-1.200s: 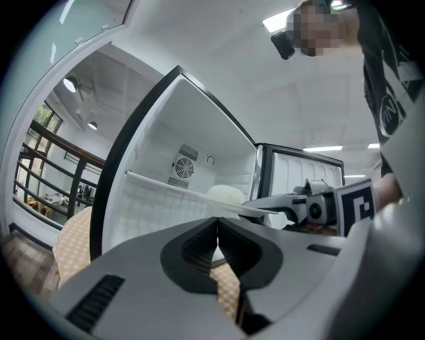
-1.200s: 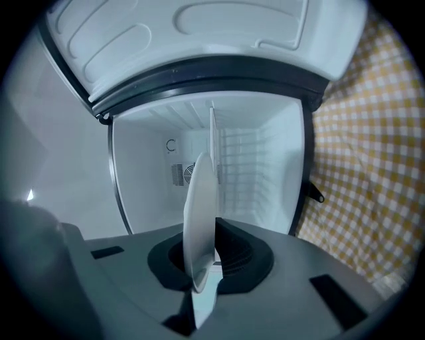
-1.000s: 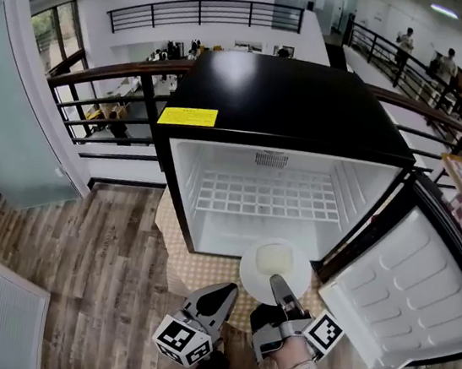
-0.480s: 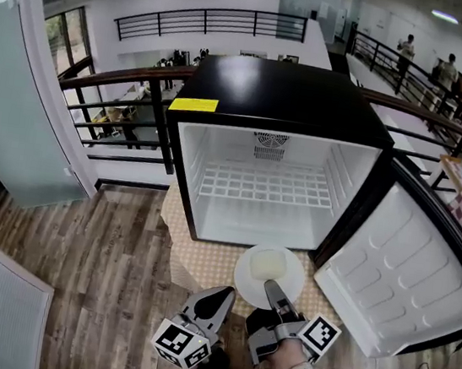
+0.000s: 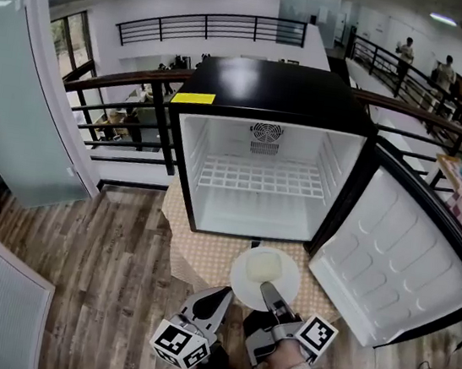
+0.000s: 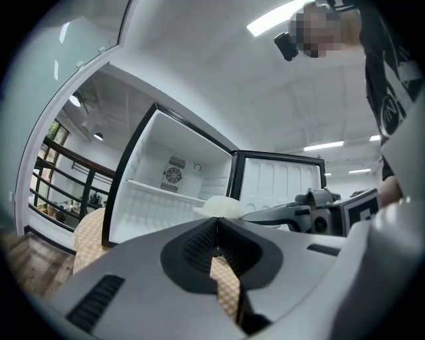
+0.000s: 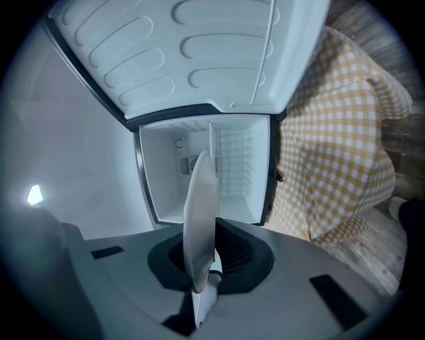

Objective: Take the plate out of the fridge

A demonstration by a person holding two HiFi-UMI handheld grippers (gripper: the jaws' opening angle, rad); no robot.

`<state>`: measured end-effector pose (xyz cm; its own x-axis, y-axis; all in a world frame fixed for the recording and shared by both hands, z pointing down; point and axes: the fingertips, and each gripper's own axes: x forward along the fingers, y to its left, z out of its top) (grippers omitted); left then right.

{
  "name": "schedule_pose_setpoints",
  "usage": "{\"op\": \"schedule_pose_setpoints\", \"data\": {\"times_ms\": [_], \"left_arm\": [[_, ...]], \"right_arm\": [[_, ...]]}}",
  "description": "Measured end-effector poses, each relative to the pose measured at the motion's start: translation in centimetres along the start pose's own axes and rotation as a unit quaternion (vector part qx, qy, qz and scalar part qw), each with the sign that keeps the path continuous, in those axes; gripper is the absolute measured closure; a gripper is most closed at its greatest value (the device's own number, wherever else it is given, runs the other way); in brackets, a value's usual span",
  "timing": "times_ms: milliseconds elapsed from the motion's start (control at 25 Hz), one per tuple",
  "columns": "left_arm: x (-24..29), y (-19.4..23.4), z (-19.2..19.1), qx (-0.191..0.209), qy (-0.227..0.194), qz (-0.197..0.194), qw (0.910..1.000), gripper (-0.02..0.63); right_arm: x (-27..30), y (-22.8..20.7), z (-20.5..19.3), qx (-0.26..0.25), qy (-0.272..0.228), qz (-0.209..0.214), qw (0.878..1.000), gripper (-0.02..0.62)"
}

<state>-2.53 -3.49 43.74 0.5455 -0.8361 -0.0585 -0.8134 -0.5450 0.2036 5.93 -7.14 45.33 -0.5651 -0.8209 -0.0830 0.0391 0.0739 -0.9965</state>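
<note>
Wood flooring [image 5: 100, 263] surrounds the black mini fridge [image 5: 274, 92] on its checked cloth [image 5: 203, 261]. Just in front of the fridge's open compartment, the white plate [image 5: 280, 273], carrying a pale lump [image 5: 260, 265], is pinched at its near rim by the right gripper's [image 5: 267, 291] 2 fingers. Farther from the fridge door [image 5: 391, 261], the left gripper [image 5: 222, 296] has its fingers pressed together, empty.

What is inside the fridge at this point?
Only a white wire shelf and a fan grille on the back wall of the fridge. The plate is outside, clamped by the right gripper. The interior's ceiling is hidden under the fridge top.
</note>
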Motion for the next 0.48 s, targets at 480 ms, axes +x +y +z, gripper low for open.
{"op": "schedule_pose_setpoints", "data": {"times_ms": [480], "left_arm": [[-2.8, -2.5, -1.3, -0.007, 0.001, 0.014, 0.9999, 0.597]], "right_arm": [[-3.6, -0.5, -1.2, 0.006, 0.008, -0.001, 1.0, 0.554]]}}
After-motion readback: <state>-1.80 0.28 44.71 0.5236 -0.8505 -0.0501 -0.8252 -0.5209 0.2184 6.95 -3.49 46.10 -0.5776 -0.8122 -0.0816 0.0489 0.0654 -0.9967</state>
